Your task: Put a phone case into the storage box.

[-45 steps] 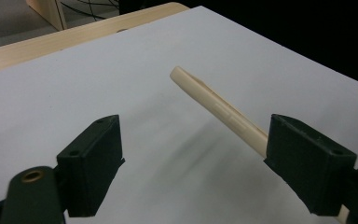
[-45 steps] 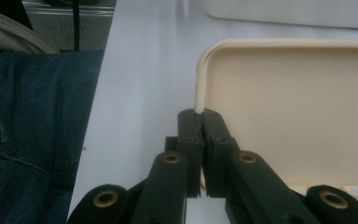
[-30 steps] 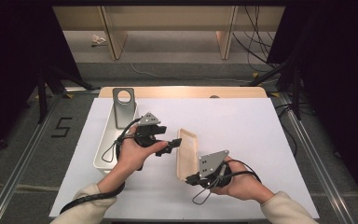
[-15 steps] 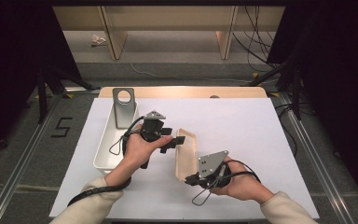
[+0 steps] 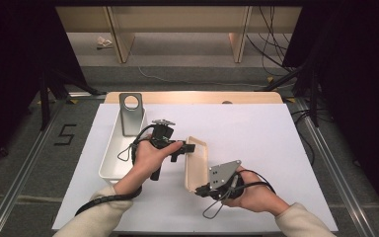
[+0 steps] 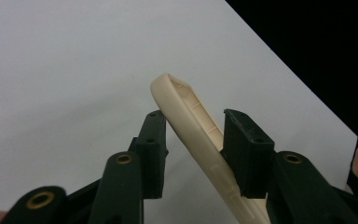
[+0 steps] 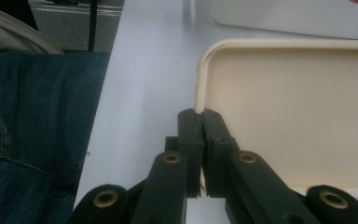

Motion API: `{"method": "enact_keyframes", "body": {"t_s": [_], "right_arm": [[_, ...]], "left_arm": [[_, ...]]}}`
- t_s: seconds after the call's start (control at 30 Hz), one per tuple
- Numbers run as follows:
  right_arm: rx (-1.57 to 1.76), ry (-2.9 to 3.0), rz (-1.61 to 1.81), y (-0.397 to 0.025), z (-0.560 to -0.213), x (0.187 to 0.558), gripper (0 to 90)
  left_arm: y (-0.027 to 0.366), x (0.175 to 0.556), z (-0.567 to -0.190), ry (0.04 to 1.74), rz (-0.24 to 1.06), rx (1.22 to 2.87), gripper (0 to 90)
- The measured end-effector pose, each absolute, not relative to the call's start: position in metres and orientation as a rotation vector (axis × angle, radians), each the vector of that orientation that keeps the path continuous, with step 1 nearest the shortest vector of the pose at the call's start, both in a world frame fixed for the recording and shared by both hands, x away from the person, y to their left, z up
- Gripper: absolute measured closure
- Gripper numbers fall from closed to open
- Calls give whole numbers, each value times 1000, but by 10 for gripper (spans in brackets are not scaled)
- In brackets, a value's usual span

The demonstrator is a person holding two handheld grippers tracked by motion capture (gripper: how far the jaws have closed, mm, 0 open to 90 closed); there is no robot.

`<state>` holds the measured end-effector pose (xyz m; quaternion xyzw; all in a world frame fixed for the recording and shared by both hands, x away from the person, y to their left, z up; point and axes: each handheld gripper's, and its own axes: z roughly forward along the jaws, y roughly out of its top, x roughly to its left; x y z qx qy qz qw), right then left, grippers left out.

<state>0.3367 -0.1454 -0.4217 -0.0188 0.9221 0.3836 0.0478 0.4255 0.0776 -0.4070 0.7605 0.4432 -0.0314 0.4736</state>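
A cream plastic tray (image 5: 196, 165) sits mid-table on the white sheet. My right gripper (image 5: 201, 188) is shut on the rim at its near end; in the right gripper view the jaws (image 7: 200, 116) pinch the cream rim (image 7: 205, 60). My left gripper (image 5: 189, 148) reaches in from the left at the tray's far end. In the left gripper view its jaws (image 6: 196, 123) are open and straddle the tray's edge (image 6: 186, 116), one jaw on each side. The tray looks tilted on edge there.
A white rectangular bin (image 5: 109, 153) lies left of the tray, with a grey metal plate with a round hole (image 5: 131, 113) standing at its far end. The bin's wall (image 7: 298, 18) lies beyond the tray. The person's jeans (image 7: 18, 121) are off the table's near edge.
My left gripper has moved right from beside the bin to the tray's far end and now straddles its rim. The right gripper has kept its hold.
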Motion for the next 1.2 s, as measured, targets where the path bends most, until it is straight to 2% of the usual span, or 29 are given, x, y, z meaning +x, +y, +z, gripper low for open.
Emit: {"method": "enact_keyframes", "body": {"t_s": [0.4, 0.63, 0.83, 0.97, 1.03, 1.2], "right_arm": [[-65, 2817, 1117, -144, -426, 338, 884], [-54, 2820, 1094, -144, -428, 340, 879], [-22, 2802, 1099, -146, -429, 342, 863], [32, 2751, 1139, -148, -426, 343, 742], [76, 2714, 1155, -150, -425, 344, 646], [192, 2651, 1207, -156, -421, 348, 480]], "left_arm": [[72, 416, -391, 1054, -98, 1788, 759], [69, 413, -388, 1034, -99, 1772, 802], [68, 410, -383, 996, -48, 1782, 819], [71, 409, -381, 973, 18, 1779, 820], [72, 408, -379, 952, 62, 1797, 820], [77, 407, -378, 922, 129, 1803, 819]]}}
